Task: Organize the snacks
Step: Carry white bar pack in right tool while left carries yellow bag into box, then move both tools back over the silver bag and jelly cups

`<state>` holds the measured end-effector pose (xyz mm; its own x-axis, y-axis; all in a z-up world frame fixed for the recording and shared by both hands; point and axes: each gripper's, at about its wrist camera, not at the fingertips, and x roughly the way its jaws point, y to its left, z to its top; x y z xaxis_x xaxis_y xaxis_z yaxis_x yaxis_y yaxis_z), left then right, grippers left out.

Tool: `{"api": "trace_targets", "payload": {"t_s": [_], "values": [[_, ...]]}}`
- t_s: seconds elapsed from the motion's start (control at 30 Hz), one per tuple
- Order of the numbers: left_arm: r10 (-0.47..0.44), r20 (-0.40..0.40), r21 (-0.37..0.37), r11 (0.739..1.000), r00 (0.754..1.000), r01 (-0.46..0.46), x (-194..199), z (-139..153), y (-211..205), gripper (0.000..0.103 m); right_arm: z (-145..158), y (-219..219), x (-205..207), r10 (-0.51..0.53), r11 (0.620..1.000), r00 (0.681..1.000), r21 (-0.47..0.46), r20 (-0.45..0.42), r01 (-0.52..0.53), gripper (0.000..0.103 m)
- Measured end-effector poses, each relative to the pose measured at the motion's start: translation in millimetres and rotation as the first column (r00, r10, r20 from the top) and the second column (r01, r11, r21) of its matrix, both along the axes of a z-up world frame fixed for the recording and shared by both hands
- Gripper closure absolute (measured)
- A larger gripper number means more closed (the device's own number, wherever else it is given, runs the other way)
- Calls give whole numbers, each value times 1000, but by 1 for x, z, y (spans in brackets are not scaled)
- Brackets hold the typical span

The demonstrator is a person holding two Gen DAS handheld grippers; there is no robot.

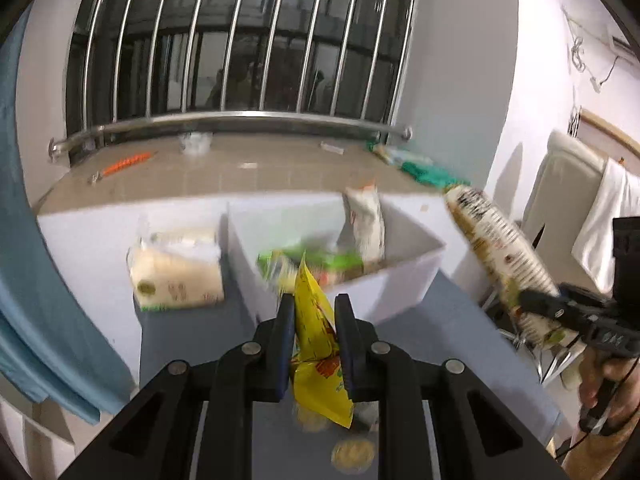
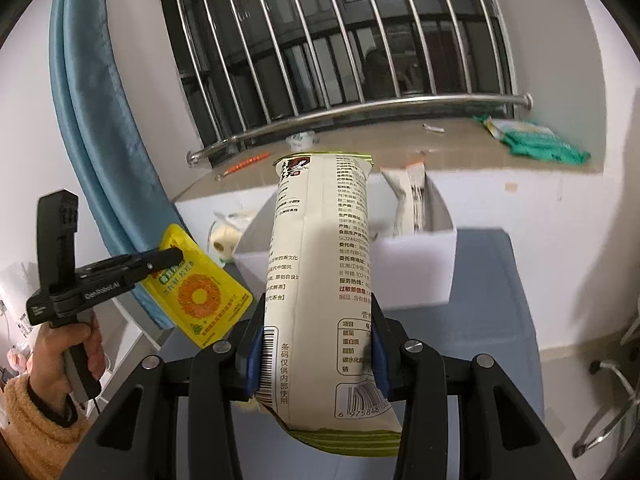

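Your left tongs [image 1: 314,312] point downward, clenched on a yellow pouch [image 1: 316,344] held edge-on and clear of the desk [image 1: 460,320]. Your right tongs [image 2: 318,344] grip a tall cream snack bag [image 2: 320,272], upright, its top tilted away. Ahead of both tongs sits the white bin [image 1: 400,280], open-topped, holding a green packet [image 1: 320,260] and a white packet [image 1: 366,224] leaning on the far wall. Left of the bin: a tissue pack [image 1: 176,276]. Bare desk lies between the tongs and the bin's near rim.
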<state>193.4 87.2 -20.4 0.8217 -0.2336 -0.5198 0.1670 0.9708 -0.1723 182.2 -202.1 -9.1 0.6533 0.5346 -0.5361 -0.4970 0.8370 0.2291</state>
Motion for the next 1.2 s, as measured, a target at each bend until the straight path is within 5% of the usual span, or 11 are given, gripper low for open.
{"api": "trace_targets", "payload": {"t_s": [0.23,0.5,0.53,0.57,0.6,0.63,0.67,0.93,1.2], "values": [[36,103,68,997,994,-43,62,60,-10,81,30,23,70,-33,998,999,-53,17,33,57],[69,44,166,983,997,-75,163,48,-25,79,15,43,164,-64,991,996,-122,-68,56,56],[90,34,177,980,995,-95,170,44,-27,77,12,46,174,-61,991,995,-127,-72,52,51],[115,21,184,976,993,-117,177,39,-27,60,9,48,182,-54,990,995,-136,-84,42,42],[140,8,182,973,990,-140,180,35,-27,44,6,50,188,-50,989,994,-145,-98,36,14],[158,-5,173,973,987,-155,178,31,-25,5,5,51,192,-60,987,993,-155,-102,44,0],[161,-11,161,974,987,-157,177,29,-23,0,5,49,193,-79,986,993,-156,-88,64,0],[114,-16,144,983,993,-111,148,24,-25,0,22,35,166,-85,990,996,-116,-13,83,0],[53,54,148,987,997,-61,70,52,-30,0,41,43,103,-21,994,997,-106,78,29,0]]}}
